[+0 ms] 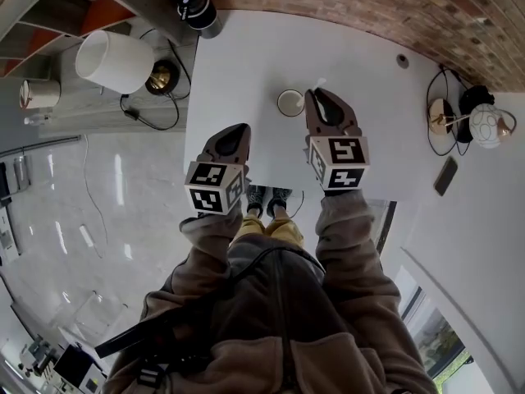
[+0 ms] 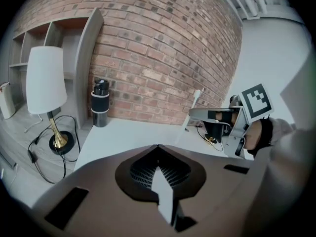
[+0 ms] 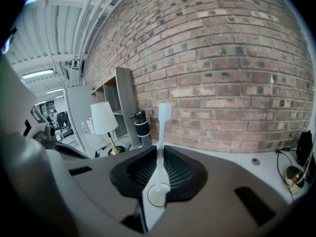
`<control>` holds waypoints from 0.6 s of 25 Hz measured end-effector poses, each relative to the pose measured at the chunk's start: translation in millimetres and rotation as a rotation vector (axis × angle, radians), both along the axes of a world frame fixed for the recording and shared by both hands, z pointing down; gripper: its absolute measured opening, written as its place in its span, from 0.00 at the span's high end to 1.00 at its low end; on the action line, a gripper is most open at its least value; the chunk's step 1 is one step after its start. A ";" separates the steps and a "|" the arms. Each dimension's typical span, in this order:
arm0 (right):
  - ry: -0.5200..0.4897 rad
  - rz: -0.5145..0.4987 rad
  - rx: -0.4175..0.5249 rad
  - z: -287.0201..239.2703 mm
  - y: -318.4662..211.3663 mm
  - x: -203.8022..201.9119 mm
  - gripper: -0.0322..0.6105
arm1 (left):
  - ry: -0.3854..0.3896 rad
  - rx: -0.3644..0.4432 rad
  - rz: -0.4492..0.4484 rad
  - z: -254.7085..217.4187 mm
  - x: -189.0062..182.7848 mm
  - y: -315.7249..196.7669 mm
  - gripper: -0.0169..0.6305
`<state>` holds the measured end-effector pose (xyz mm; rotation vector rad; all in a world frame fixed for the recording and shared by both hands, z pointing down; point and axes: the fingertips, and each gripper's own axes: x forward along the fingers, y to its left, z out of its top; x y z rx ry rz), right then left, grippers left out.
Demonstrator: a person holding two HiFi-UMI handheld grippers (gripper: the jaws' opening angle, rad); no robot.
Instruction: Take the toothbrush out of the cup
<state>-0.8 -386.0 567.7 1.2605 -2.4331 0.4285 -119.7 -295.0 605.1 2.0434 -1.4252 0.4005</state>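
Note:
A white cup (image 1: 290,103) stands on the white table (image 1: 246,64), and nothing shows in its opening. My right gripper (image 1: 321,97) hovers just right of the cup, shut on a white toothbrush (image 1: 319,83). In the right gripper view the toothbrush (image 3: 161,132) stands upright between the closed jaws of the right gripper (image 3: 158,149), bristle head on top. From the left gripper view the toothbrush (image 2: 193,105) slants under the right gripper (image 2: 210,115); the cup is hidden there. My left gripper (image 1: 233,138) (image 2: 158,149) is shut and empty, near the table's front edge.
A white-shaded lamp (image 1: 115,60) with a brass foot stands left of the table, and a black bottle (image 1: 195,6) stands by the brick wall. At the right are cables, a round lamp (image 1: 484,125) and a phone (image 1: 446,176). The person's feet show under the front edge.

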 end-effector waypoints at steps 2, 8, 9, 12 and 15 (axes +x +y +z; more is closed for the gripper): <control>-0.018 0.008 0.043 -27.3 3.2 3.2 0.88 | -0.008 0.050 0.009 -22.9 3.6 -8.0 0.97; -0.056 0.037 0.163 -106.4 24.6 14.5 0.88 | -0.009 0.215 0.024 -102.4 15.2 -21.1 0.97; -0.068 0.047 0.181 -119.1 28.0 18.1 0.88 | -0.011 0.244 0.027 -116.1 17.7 -23.0 0.97; -0.097 0.070 0.229 -155.7 40.5 29.0 0.88 | -0.018 0.320 0.045 -154.9 27.9 -23.8 0.97; -0.092 0.081 0.284 -191.1 49.3 36.6 0.88 | -0.016 0.395 0.077 -193.4 39.5 -22.4 0.97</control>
